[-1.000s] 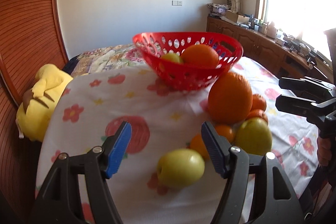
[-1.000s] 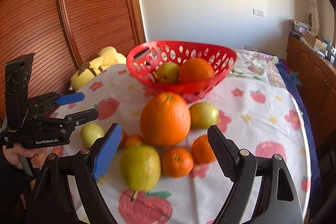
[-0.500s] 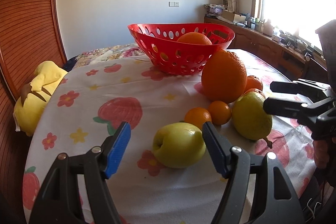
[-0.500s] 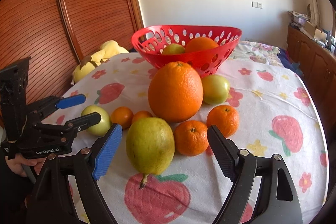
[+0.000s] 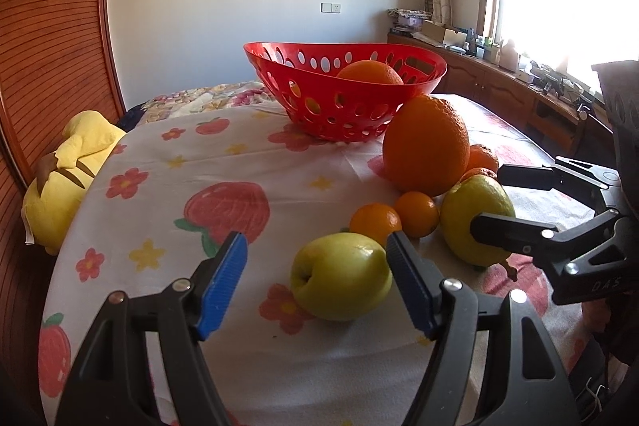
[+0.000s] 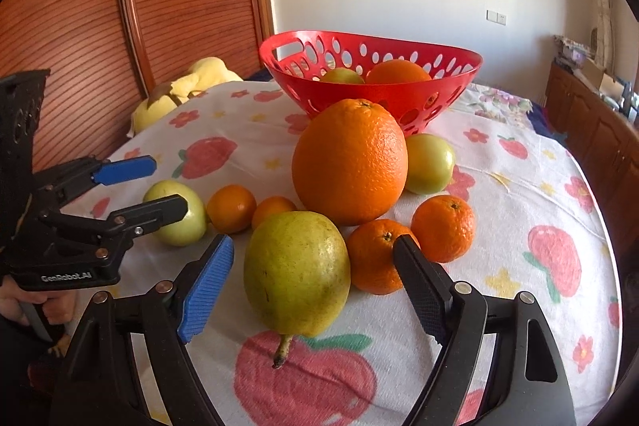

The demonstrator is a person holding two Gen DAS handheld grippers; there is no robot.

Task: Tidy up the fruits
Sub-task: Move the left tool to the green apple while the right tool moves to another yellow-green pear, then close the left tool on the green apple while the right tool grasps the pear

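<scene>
A red basket (image 5: 359,94) (image 6: 447,74) stands at the back of the table and holds an orange (image 5: 369,72) and a green fruit (image 6: 341,75). My left gripper (image 5: 317,274) is open, its fingers on either side of a green apple (image 5: 339,276) (image 6: 175,216), not touching it. My right gripper (image 6: 311,266) is open around a yellow-green pear (image 6: 297,272) (image 5: 475,218), apart from it. A big orange (image 6: 351,162) (image 5: 425,144), several small oranges (image 6: 443,228) and a green tomato-like fruit (image 6: 429,164) lie behind.
The table has a flowered white cloth (image 5: 223,162). A yellow plush toy (image 5: 76,162) lies off the table's left edge by a wooden wall. A wooden counter (image 5: 503,94) with clutter runs along the window side.
Both grippers have dropped lower and moved forward. The apple now sits between my left fingers and the pear between my right fingers. The fruits have not moved.
</scene>
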